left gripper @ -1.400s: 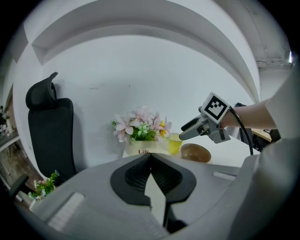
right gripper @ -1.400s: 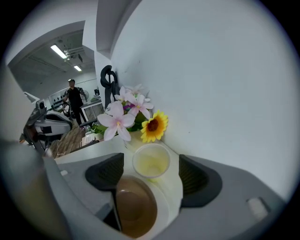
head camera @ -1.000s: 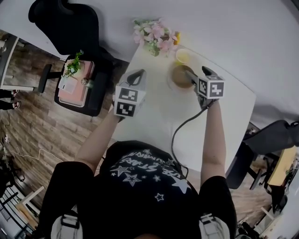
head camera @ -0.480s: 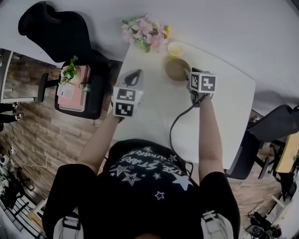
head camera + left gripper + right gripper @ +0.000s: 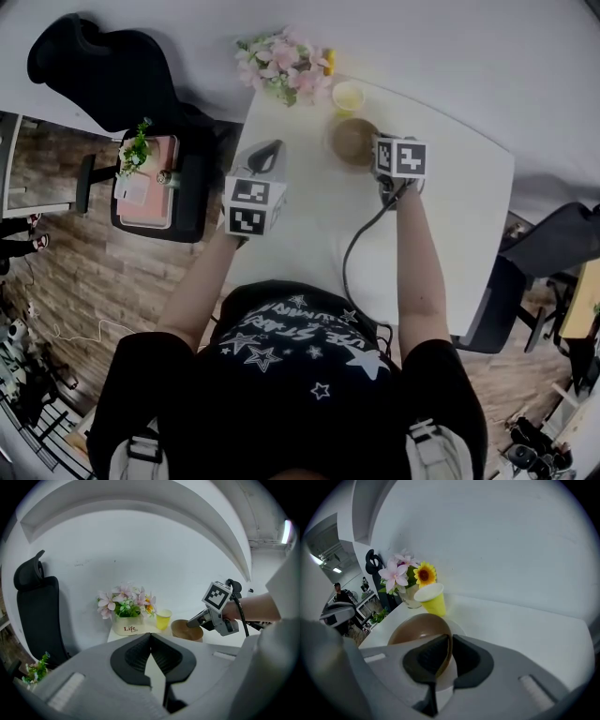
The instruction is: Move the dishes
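The right tongs (image 5: 449,651) pinch the near rim of the brown bowl (image 5: 417,630), on the surface (image 5: 525,620) beside the yellow cup (image 5: 431,599), seemingly for lifting, while the left tongs (image 5: 150,641) hover closed and empty.

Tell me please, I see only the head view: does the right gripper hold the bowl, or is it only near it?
Observer: It holds it. In the right gripper view the right gripper has its jaws shut on the rim of the bowl, one jaw inside and one outside.
Operator: Is something under the bowl?
Observer: Yes, a white plate; its edge shows past the bowl.
Operator: And the left gripper, does it hold anything?
Observer: No. The left gripper has its jaws shut tip to tip, with nothing between them.
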A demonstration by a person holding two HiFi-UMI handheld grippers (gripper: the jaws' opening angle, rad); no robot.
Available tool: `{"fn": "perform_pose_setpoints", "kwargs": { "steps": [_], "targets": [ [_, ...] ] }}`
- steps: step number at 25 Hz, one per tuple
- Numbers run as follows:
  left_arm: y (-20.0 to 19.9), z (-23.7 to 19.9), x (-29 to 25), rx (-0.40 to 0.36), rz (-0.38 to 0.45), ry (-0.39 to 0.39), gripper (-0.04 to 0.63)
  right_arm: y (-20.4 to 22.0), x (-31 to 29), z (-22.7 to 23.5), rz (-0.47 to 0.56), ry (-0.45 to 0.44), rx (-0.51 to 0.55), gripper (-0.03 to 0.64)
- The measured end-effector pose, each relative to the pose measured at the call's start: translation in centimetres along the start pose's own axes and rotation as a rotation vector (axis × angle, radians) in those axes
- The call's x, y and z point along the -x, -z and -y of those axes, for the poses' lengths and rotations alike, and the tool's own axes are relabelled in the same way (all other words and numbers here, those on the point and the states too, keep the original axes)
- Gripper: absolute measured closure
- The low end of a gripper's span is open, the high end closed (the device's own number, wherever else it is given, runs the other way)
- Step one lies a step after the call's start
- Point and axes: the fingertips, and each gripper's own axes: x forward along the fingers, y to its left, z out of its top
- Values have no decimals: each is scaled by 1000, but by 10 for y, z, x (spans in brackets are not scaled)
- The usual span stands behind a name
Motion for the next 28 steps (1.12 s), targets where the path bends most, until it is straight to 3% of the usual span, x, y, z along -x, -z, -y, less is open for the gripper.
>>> {"fn": "perform_pose_setpoints", "kwargs": {
  "steps": [12,28],
  "targets": [
    [-3,6,-4,-12,4,22,586,-4,22,8,21,-11,-63,595],
    [-23,27,-18,-37,23,20,586,-45,41,96,165,88,-228,596]
  ]
}}
